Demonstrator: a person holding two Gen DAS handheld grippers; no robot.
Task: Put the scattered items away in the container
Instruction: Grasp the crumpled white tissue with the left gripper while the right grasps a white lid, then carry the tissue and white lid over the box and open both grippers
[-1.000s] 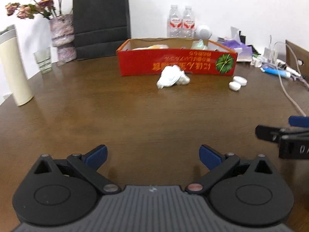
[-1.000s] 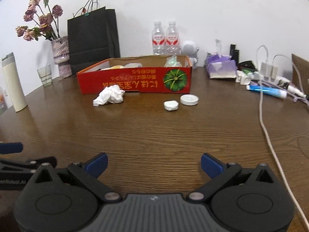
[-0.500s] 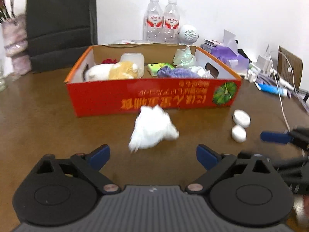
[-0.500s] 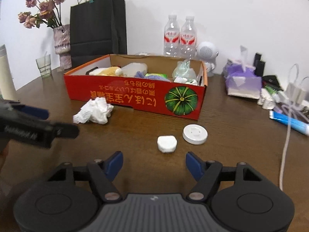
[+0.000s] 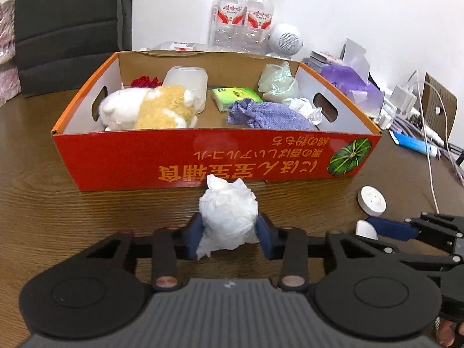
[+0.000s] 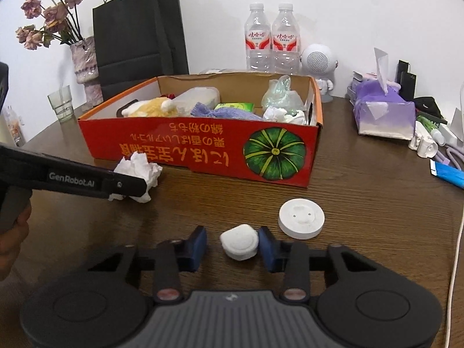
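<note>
A red cardboard box (image 5: pixel 121 150) (image 6: pixel 185 150) with a pumpkin print stands on the brown table, holding a plush toy, a purple cloth and other items. My left gripper (image 5: pixel 229 233) is shut on a crumpled white tissue (image 5: pixel 227 217) just in front of the box; the tissue also shows in the right wrist view (image 6: pixel 142 171). My right gripper (image 6: pixel 233 245) has its jaws around a small white cap (image 6: pixel 239 242); the right pad touches it, a gap remains on the left. A round white disc (image 6: pixel 301 217) (image 5: pixel 371 200) lies beside it.
Two water bottles (image 6: pixel 271 40), a white speaker figure (image 6: pixel 319 58) and a black bag (image 6: pixel 139 26) stand behind the box. A purple tissue pack (image 6: pixel 382 113), a white cable (image 6: pixel 458 249) and a blue tube (image 6: pixel 448 174) lie right. A vase (image 6: pixel 84 66) and glass (image 6: pixel 59 103) stand left.
Both grippers moved forward toward the box and narrowed. The left closed on the tissue. The right came around the small white cap.
</note>
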